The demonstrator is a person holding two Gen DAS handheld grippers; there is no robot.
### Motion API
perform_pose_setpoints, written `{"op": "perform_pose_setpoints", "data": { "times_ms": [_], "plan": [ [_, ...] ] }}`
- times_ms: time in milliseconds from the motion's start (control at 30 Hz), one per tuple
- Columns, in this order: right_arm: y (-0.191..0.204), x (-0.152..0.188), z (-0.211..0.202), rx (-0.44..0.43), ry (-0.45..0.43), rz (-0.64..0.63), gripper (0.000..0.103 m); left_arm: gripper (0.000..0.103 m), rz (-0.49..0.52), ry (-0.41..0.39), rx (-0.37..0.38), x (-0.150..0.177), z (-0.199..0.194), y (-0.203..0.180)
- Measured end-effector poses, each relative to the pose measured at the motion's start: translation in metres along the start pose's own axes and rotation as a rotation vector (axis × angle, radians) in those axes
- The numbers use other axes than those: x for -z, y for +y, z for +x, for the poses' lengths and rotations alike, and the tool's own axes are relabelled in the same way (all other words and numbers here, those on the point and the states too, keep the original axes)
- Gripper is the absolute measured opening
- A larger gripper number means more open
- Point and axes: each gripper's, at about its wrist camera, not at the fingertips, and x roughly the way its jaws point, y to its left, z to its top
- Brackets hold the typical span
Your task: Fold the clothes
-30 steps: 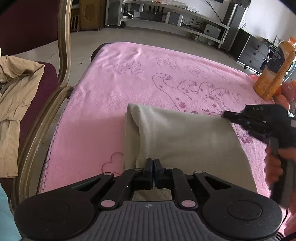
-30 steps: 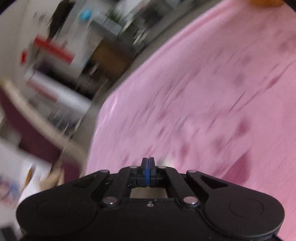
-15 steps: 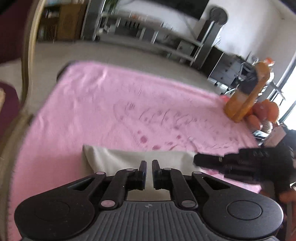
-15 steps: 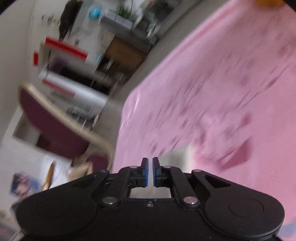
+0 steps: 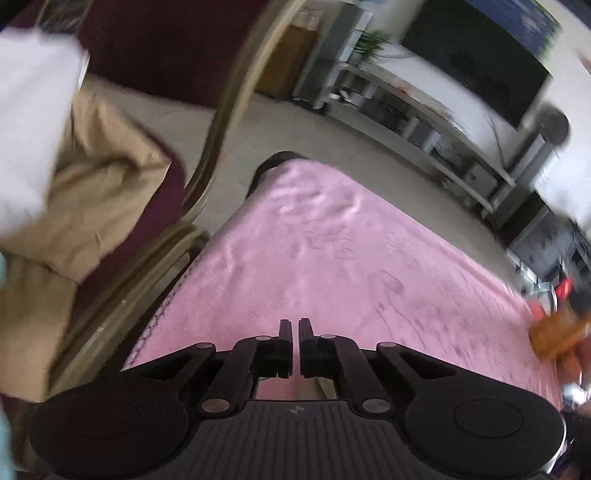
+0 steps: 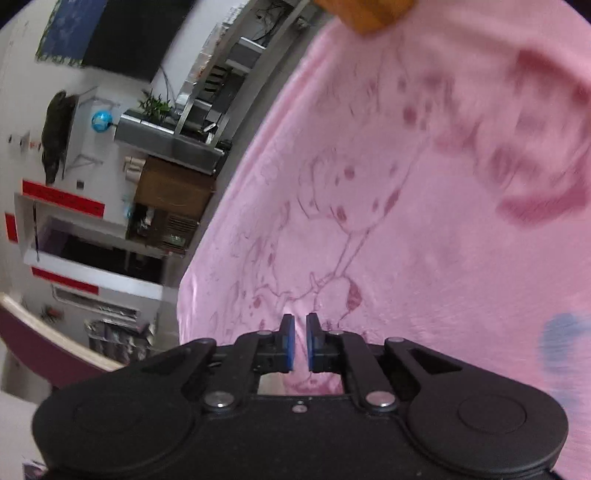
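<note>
In your left wrist view the blanket (image 5: 332,258) fills the centre and lower right of the frame, spread over a table whose corner (image 5: 271,166) pokes out at its upper edge. The chair (image 5: 207,155) stands left of the blanket, just beside its edge, with heaped clothes (image 5: 85,206) on its seat at the left of the frame. A bottle (image 5: 557,336) stands on the blanket at the right edge. The shelf unit (image 5: 424,114) runs behind, across the upper right.

In your right wrist view the blanket (image 6: 424,221) takes the right and centre, the bottle (image 6: 369,14) at the top edge, shelves (image 6: 177,144) at left.
</note>
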Motion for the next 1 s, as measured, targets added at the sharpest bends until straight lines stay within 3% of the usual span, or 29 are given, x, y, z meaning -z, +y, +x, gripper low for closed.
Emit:
{"op": "perform_pose_setpoints", "data": {
  "times_ms": [167, 233, 300, 400, 500, 700, 800, 867, 1000],
  "plan": [
    [0.029, 0.010, -0.069, 0.027, 0.079, -0.086, 0.015, 0.009, 0.205, 0.013, 0.048, 0.021, -0.065, -0.023],
    [0.039, 0.022, -0.098, 0.035, 0.105, -0.130, 0.016, 0.011, 0.260, 0.015, 0.071, 0.039, -0.090, -0.010],
    [0.044, 0.039, -0.122, 0.028, 0.121, -0.174, 0.017, 0.011, 0.288, 0.050, 0.082, 0.061, -0.104, 0.006],
    [0.046, 0.066, -0.141, 0.033, 0.140, -0.233, 0.021, 0.009, 0.248, 0.129, 0.079, 0.093, -0.109, 0.024],
    [0.049, 0.098, -0.140, 0.068, 0.166, -0.352, 0.021, 0.009, 0.243, 0.163, 0.097, 0.113, -0.109, 0.023],
    [0.070, 0.150, -0.100, 0.128, 0.143, -0.667, 0.017, 0.010, 0.374, 0.136, 0.036, 0.128, -0.096, -0.008],
    [0.077, 0.173, -0.080, 0.169, 0.128, -0.823, 0.017, 0.012, 0.471, 0.210, -0.041, 0.140, -0.077, -0.018],
    [0.068, 0.182, -0.069, 0.214, 0.145, -0.899, 0.017, 0.014, 0.536, 0.218, -0.069, 0.148, -0.074, -0.019],
    [0.056, 0.197, -0.076, 0.280, 0.215, -0.984, 0.018, 0.014, 0.566, 0.233, -0.079, 0.153, -0.081, -0.016]
  ]
}}
